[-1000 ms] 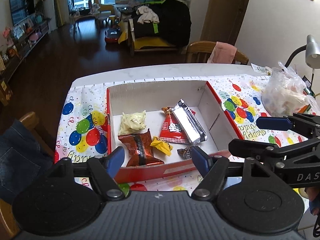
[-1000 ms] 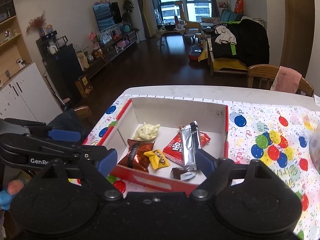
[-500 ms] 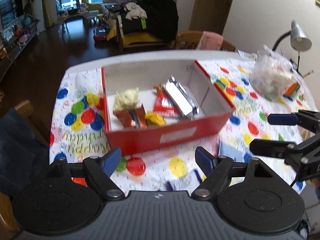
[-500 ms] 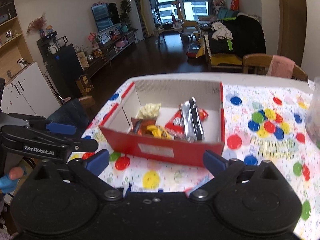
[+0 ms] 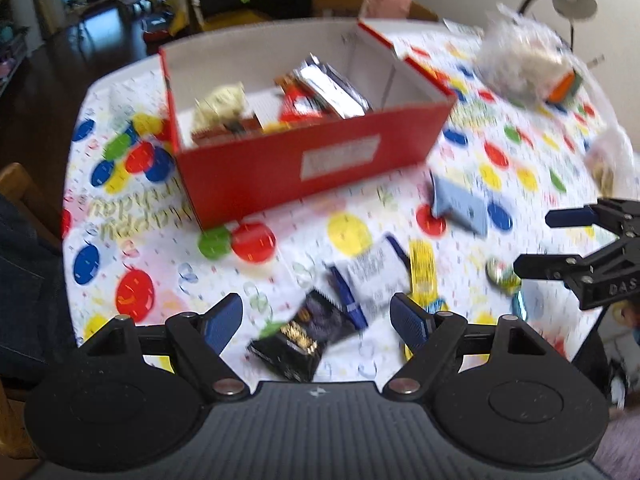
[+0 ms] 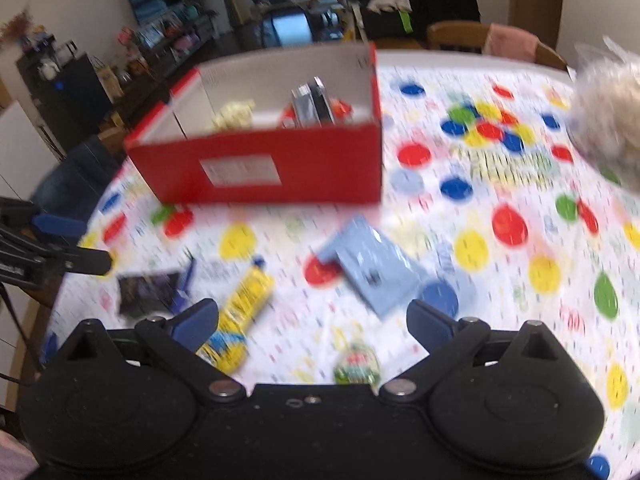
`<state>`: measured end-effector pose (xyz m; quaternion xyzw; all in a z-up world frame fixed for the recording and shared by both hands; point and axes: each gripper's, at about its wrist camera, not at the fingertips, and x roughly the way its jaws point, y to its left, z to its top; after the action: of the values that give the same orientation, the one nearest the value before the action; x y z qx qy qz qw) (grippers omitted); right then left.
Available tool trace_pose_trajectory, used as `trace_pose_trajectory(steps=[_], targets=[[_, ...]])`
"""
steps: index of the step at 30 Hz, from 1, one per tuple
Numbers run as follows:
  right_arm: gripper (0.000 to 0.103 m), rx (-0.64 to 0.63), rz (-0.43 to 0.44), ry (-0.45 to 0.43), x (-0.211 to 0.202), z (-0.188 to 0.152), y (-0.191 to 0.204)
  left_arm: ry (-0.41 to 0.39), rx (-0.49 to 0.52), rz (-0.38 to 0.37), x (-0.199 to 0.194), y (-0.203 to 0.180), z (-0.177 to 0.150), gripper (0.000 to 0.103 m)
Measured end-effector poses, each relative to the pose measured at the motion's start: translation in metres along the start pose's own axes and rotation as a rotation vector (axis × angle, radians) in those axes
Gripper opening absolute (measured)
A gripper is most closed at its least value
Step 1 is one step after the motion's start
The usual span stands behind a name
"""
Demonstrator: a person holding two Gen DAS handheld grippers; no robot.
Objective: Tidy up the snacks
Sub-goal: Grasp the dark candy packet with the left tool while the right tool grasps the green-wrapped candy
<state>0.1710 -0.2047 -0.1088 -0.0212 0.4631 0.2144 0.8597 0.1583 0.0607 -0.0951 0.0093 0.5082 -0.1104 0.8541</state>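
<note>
Balloon-print counter [image 5: 132,248]: left gripper [image 5: 316,316], fingers spread and empty, hovers nearest the black packet [image 5: 300,336], this side of the red box [image 5: 304,160].

box [image 5: 312,160]: red, open-topped, upright, holding several snacks
loose snacks: black packet [image 5: 300,336], pale-blue packet [image 6: 370,270], yellow packet [image 6: 244,312], flat before box

"das" on the right gripper [image 5: 560,240]; "happy" on the tablecloth [image 5: 132,216].
</note>
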Motion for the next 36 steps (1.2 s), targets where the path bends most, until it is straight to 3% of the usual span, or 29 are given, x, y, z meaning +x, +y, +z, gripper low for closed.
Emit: trace_pose_trajectory(steps=[5,13,21,29,36], targets=[[0.096,-0.020,-0.020,0.040,0.013,-0.018,-0.004,0.085,0.000,-0.038,0.022,0.003,-0.010,0.081],[0.088,-0.020,-0.033,0.077,0.029,-0.027,-0.015,0.141,0.072,0.012,0.048,0.006,-0.010,0.081],[0.072,-0.077,-0.036,0.096,0.036,-0.030,-0.012,0.172,0.204,0.039,0.064,-0.003,-0.008,0.081],[0.052,-0.109,-0.031,0.105,0.041,-0.031,-0.011,0.180,0.197,0.034,0.073,-0.008,-0.008,0.080],[0.039,-0.113,-0.040,0.097,0.041,-0.030,-0.013,0.171,0.122,0.040,0.073,-0.001,-0.010,0.061]])
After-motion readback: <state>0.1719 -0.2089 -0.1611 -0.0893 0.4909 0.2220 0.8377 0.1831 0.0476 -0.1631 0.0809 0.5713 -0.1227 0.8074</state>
